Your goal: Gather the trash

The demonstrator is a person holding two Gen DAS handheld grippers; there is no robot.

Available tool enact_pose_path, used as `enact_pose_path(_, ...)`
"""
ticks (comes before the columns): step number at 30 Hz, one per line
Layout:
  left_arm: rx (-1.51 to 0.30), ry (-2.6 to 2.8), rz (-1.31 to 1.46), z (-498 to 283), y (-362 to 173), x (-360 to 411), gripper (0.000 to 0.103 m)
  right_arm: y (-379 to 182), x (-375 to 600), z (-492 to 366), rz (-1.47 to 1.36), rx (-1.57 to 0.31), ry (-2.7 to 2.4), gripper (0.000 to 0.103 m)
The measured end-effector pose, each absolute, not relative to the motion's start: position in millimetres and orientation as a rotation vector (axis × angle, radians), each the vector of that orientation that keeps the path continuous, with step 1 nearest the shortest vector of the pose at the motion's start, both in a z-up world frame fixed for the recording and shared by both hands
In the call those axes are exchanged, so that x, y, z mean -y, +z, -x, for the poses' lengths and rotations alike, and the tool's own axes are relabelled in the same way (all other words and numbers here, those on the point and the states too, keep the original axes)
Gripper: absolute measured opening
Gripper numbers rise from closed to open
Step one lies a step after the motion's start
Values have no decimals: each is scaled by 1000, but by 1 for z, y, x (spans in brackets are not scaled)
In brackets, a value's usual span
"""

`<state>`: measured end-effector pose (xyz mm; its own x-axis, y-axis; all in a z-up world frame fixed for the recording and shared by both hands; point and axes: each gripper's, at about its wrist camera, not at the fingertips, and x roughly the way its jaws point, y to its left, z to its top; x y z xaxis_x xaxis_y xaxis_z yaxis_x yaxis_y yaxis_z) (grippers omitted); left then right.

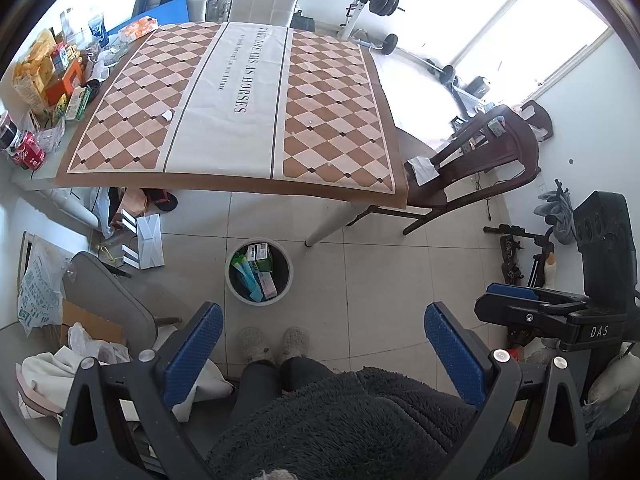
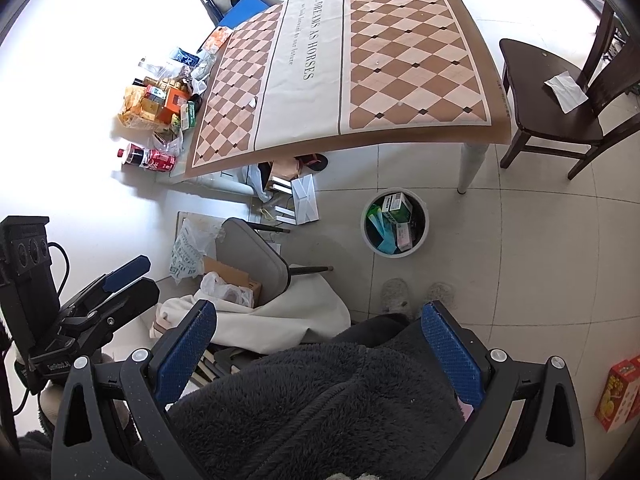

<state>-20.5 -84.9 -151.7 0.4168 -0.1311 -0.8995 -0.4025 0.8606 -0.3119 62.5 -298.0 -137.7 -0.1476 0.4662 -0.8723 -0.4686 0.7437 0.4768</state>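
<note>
I hold the left gripper (image 1: pixel 322 354) and right gripper (image 2: pixel 318 350) spread wide and empty above my lap. The bin (image 1: pixel 259 271) at twelve o'clock already holds cartons; one small white scrap (image 1: pixel 168 115), perhaps paper, lies on the tablecloth (image 1: pixel 240 100).

Round white bin (image 1: pixel 234 286) upright on tiled floor near table leg, green and teal boxes (image 1: pixel 258 258) inside
</note>
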Motion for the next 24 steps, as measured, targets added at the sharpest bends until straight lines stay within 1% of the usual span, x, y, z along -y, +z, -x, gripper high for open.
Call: enact_pose_path(24,-1143,176,537,23,-151,85,103,-139,296,-59,0,-1517,811,103)
